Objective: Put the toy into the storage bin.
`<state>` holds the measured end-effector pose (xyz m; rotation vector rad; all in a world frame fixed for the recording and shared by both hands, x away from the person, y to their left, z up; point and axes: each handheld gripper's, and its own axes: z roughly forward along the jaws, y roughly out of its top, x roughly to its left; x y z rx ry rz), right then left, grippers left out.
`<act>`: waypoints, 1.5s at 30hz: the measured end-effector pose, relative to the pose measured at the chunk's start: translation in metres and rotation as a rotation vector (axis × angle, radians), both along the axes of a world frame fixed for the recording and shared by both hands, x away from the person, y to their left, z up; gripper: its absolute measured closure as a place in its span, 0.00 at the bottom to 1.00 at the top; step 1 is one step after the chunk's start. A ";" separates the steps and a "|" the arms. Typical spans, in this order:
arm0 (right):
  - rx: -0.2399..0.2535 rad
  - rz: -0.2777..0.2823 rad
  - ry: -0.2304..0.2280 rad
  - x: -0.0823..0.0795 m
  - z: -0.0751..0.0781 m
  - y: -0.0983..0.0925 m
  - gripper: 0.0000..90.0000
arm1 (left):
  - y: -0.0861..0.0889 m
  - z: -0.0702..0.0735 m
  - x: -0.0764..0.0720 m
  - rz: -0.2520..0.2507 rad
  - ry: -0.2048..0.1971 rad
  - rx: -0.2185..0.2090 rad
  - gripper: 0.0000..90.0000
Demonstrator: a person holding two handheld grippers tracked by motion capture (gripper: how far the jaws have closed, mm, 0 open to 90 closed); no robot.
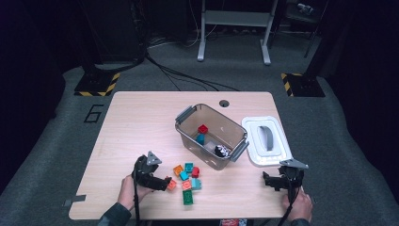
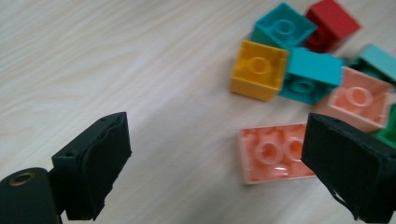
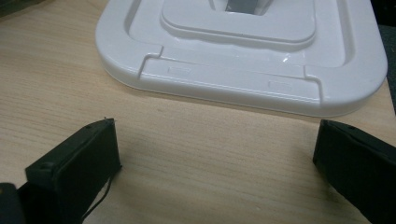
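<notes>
Several toy bricks lie in a loose pile [image 1: 187,178] near the table's front middle. My left gripper [image 1: 165,182] is just left of the pile, low over the wood, jaws open. In the left gripper view a salmon two-by-two-wide brick [image 2: 275,153] lies between the jaws, close to the right jaw and untouched by the pads; a yellow brick [image 2: 258,69], teal bricks [image 2: 308,74] and a red brick [image 2: 330,23] sit beyond. My right gripper [image 1: 273,181] rests at the front right, open and empty, facing the white lid [image 3: 243,51]. A clear bin [image 1: 211,135] holds a red and a teal brick.
The white lid [image 1: 266,140] with a grey handle lies flat right of the bin, near the table's right edge. A dark round object [image 1: 221,151] sits in the bin's near corner. A green brick [image 1: 188,197] lies closest to the front edge. A cable hole [image 1: 224,102] is at the back.
</notes>
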<state>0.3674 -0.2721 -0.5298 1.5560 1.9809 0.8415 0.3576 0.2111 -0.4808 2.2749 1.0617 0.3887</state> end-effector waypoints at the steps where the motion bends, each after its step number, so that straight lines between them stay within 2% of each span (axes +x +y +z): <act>1: 0.000 0.001 0.000 0.000 0.000 0.000 0.00 | -0.004 -0.001 -0.003 -0.005 0.003 -0.003 0.09; 3: 0.000 0.000 0.000 0.000 0.000 0.000 0.00 | -0.010 -0.006 -0.006 -0.017 0.022 0.001 0.08; 7: 0.000 0.000 0.000 0.000 0.000 0.000 0.00 | -0.017 -0.020 -0.006 -0.013 0.053 0.004 0.01; 10: 0.000 0.000 0.000 0.000 0.000 0.000 0.00 | -0.018 -0.023 -0.007 -0.009 0.054 0.007 0.01; 11: 0.000 0.000 0.000 0.000 0.000 0.000 0.00 | -0.018 -0.023 -0.007 -0.012 0.039 0.014 0.04; 12: 0.000 0.000 0.000 0.000 0.000 0.000 0.00 | -0.017 -0.022 -0.007 -0.025 0.047 0.019 0.11; 16: 0.000 0.000 0.000 0.000 0.000 0.000 0.00 | -0.017 -0.022 -0.009 -0.030 0.030 0.013 0.36; 18: 0.000 0.000 0.000 0.000 0.000 0.000 0.00 | -0.017 -0.023 -0.009 -0.027 0.033 0.000 0.45; 25: 0.000 0.000 -0.001 0.000 0.000 0.000 0.00 | -0.013 -0.022 -0.006 -0.027 0.037 -0.002 0.48; 26: -0.001 0.000 -0.001 0.000 0.000 0.000 0.00 | -0.012 -0.022 -0.005 -0.022 0.028 -0.005 0.48; 32: -0.001 0.000 0.000 0.000 0.000 0.000 0.00 | -0.005 -0.011 0.006 -0.002 0.018 -0.018 0.48; 41: 0.000 0.000 -0.001 0.000 0.000 0.000 0.00 | 0.001 0.015 0.026 0.018 -0.031 -0.043 0.48; 45: -0.001 0.001 0.000 0.000 0.000 0.000 0.00 | 0.002 0.028 0.035 0.013 -0.041 -0.039 0.48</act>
